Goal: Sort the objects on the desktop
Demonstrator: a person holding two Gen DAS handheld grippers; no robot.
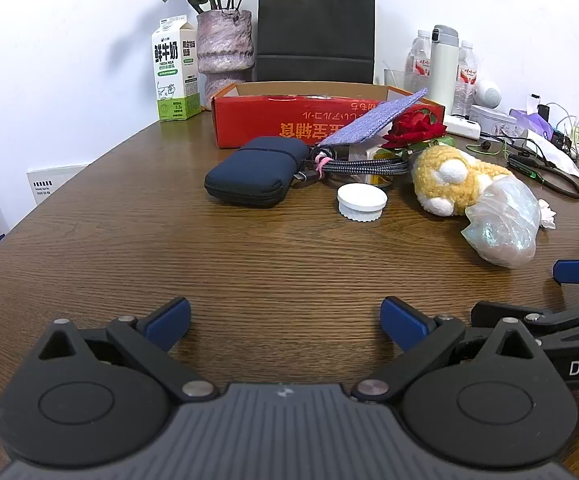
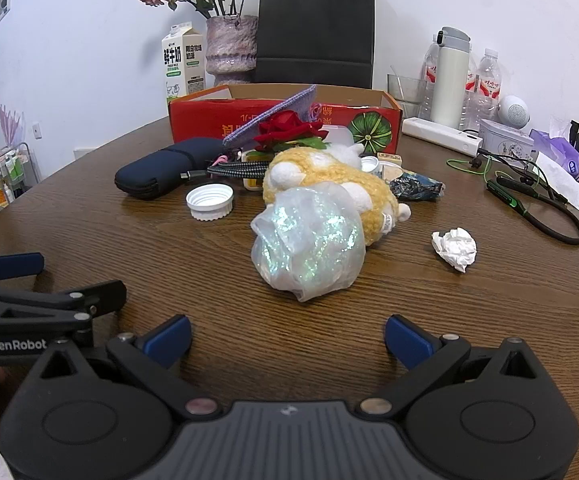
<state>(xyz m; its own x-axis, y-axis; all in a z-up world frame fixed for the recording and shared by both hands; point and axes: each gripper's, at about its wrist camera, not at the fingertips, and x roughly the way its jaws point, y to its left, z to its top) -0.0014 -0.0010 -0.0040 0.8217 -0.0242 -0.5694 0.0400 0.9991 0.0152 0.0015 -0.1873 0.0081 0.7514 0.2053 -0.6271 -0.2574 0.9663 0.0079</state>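
Observation:
A pile lies mid-table in front of an open red cardboard box (image 1: pixel 289 120) (image 2: pixel 209 120): a navy zip pouch (image 1: pixel 255 172) (image 2: pixel 157 170), a braided cable bundle (image 1: pixel 365 167) (image 2: pixel 237 169), a white jar lid (image 1: pixel 361 201) (image 2: pixel 210 201), a yellow plush toy (image 1: pixel 449 178) (image 2: pixel 329 184), a shiny iridescent plastic bag (image 1: pixel 503 226) (image 2: pixel 309 244), a red rose (image 1: pixel 413 128) (image 2: pixel 287 130), a purple woven pouch (image 1: pixel 373 120) (image 2: pixel 273 114). A crumpled tissue (image 2: pixel 454 248) lies to the right. My left gripper (image 1: pixel 285 322) is open and empty near the table's front. My right gripper (image 2: pixel 287 338) is open and empty, just short of the bag.
At the back stand a milk carton (image 1: pixel 175 70), a vase of dried flowers (image 1: pixel 223 50), a black paper bag (image 1: pixel 315 28), a white flask (image 2: pixel 449 78) and water bottles (image 2: pixel 487 84). Cables, neckband earphones (image 2: pixel 537 208) and boxes crowd the right edge.

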